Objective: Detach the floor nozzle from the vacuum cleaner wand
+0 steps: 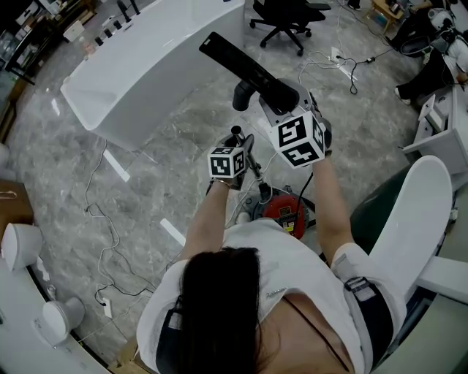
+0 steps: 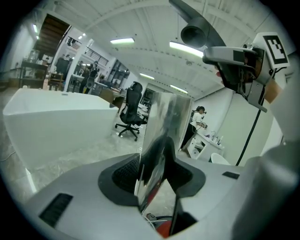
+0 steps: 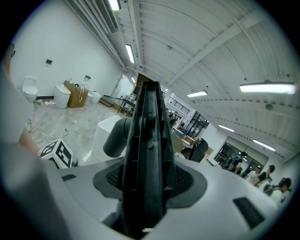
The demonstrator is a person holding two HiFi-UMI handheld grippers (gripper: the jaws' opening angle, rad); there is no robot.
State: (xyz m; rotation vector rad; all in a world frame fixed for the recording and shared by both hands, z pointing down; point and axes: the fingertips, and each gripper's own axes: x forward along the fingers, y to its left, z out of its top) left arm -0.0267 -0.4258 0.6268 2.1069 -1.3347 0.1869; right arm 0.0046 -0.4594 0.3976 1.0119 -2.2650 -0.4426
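Note:
The black floor nozzle [image 1: 241, 62] is held up in the air with my right gripper [image 1: 284, 98] shut on it. Its grey neck [image 1: 243, 93] ends free, a short way above the wand top. In the right gripper view the nozzle [image 3: 147, 140] stands edge-on between the jaws, neck [image 3: 116, 137] to the left. My left gripper [image 1: 239, 148] is shut on the chrome wand [image 1: 252, 166], lower and to the left. In the left gripper view the shiny wand [image 2: 161, 136] fills the gap between the jaws, with the nozzle's open neck [image 2: 193, 33] overhead.
The red vacuum body [image 1: 285, 210] sits on the marble floor just in front of the person. A white curved counter [image 1: 146, 66] stands ahead to the left, an office chair [image 1: 285, 18] beyond it. Cables [image 1: 102, 241] trail over the floor on the left. White furniture [image 1: 413, 219] stands close on the right.

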